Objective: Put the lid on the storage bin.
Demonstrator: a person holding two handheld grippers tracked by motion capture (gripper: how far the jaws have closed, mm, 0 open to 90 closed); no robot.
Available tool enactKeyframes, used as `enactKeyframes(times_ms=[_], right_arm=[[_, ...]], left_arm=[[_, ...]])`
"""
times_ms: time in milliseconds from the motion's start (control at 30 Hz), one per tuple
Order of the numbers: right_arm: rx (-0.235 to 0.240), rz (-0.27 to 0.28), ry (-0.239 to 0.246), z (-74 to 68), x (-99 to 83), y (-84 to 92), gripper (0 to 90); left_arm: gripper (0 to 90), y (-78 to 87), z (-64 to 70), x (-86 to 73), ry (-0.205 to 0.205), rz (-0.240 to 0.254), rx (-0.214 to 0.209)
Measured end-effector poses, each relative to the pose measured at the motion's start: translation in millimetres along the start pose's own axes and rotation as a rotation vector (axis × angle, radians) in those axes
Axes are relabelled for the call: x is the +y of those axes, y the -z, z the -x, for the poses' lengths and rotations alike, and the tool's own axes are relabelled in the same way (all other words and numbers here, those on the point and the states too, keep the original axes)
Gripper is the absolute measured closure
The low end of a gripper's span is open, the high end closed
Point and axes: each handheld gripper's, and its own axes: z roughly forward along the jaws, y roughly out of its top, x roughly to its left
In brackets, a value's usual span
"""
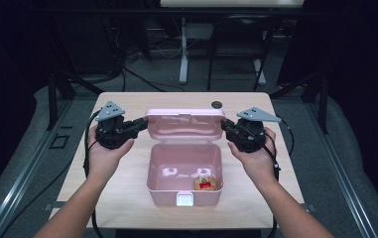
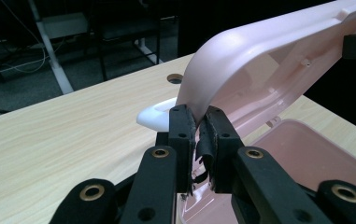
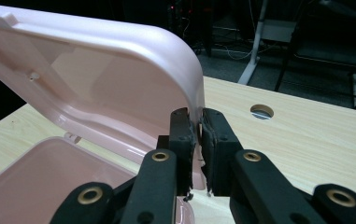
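Observation:
A pink plastic box (image 1: 157,171) stands open in the middle of the table, its lid (image 1: 185,126) raised upright at the back. A round snack with a red label (image 1: 206,183) lies in the box's front right corner. My left gripper (image 1: 144,123) is shut on the lid's left edge (image 2: 199,100), which runs down between its jaws. On the other side, my right gripper (image 1: 224,125) is shut on the lid's right edge (image 3: 195,93). A white latch (image 1: 185,199) sits at the box's front.
The light wooden table (image 1: 122,106) has a round cable hole (image 1: 217,104) behind the lid. A white handle (image 2: 154,114) shows behind the lid. Dark floor, table legs and cables lie beyond the far edge.

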Motion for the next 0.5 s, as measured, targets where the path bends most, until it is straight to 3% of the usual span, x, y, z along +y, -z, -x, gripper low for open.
enactKeyframes(times_ms=[500], right_arm=[[0.014, 0.015, 0.018, -3.6, -7.5, 8.0, 82.2]], left_arm=[[81.6, 6.8, 3.7, -8.1, -0.003, 0.021, -0.013]])
